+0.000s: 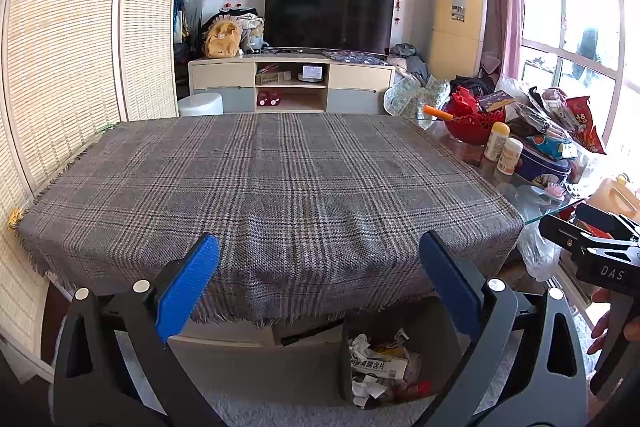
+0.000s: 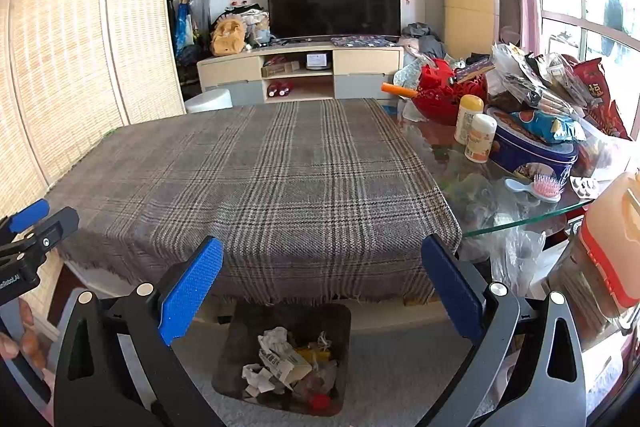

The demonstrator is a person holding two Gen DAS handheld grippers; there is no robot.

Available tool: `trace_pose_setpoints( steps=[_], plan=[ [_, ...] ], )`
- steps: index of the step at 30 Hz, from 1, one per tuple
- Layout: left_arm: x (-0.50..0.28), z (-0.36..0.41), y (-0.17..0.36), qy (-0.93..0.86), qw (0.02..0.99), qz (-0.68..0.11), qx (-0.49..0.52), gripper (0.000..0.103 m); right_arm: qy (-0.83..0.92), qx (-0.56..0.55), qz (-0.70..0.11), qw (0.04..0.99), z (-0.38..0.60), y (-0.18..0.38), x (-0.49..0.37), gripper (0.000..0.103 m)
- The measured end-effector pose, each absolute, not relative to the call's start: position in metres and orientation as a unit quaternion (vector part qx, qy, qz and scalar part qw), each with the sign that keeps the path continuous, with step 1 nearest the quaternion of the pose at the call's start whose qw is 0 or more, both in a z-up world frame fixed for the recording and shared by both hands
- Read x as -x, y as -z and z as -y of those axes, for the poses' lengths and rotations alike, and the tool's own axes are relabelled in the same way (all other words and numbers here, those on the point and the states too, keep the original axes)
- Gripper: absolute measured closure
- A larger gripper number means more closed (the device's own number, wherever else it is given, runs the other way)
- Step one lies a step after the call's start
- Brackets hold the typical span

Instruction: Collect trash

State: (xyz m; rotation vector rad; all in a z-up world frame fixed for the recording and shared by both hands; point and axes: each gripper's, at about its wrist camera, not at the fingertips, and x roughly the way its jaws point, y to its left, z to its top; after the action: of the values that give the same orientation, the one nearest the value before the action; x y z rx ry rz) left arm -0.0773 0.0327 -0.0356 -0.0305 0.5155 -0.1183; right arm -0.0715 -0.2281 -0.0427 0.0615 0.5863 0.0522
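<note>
Across the middle of the room the desk [image 2: 256, 163] is sitting under a grey plaid cloth, and the cloth itself is looking bare; a glass part of the desk on the right is carrying a heap of snack bags [image 2: 560, 87], a blue tin [image 2: 532, 151] and two small bottles [image 2: 476, 135]; down on the floor, just under the near edge, the trash bin [image 2: 280, 359] is holding crumpled paper [image 2: 276, 343] and a flattened carton [image 2: 288, 367]. Both tools are hanging out in front of the desk; the left tool [image 1: 320, 283] is spread wide with nothing between its blue pads, and the right tool [image 2: 324, 287] is doing the same, gaping and empty. Going by looks, that paper stuff is going to be light, soft and squashy, so I'm guessing pinching a raised crumple is working better than chasing a flat edge; the carton is seeming stiffer, so I'd be taking it by a folded corner.
</note>
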Motion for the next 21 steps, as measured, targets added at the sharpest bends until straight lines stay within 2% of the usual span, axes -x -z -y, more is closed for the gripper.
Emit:
trace_pose_setpoints(
  steps=[10, 21],
  plan=[
    [0.0775, -0.0277, 0.0318, 0.028, 0.969, -0.243, -0.016, 0.008, -0.025, -0.03, -0.289, 0.957, 0.2291, 0.0433, 0.0719, 0.003],
    [0.0785, -0.0316, 0.03, 0.039, 0.97, -0.241, 0.002, 0.008, -0.029, -0.031, -0.293, 0.955, 0.2302, 0.0442, 0.0721, 0.003]
  ],
)
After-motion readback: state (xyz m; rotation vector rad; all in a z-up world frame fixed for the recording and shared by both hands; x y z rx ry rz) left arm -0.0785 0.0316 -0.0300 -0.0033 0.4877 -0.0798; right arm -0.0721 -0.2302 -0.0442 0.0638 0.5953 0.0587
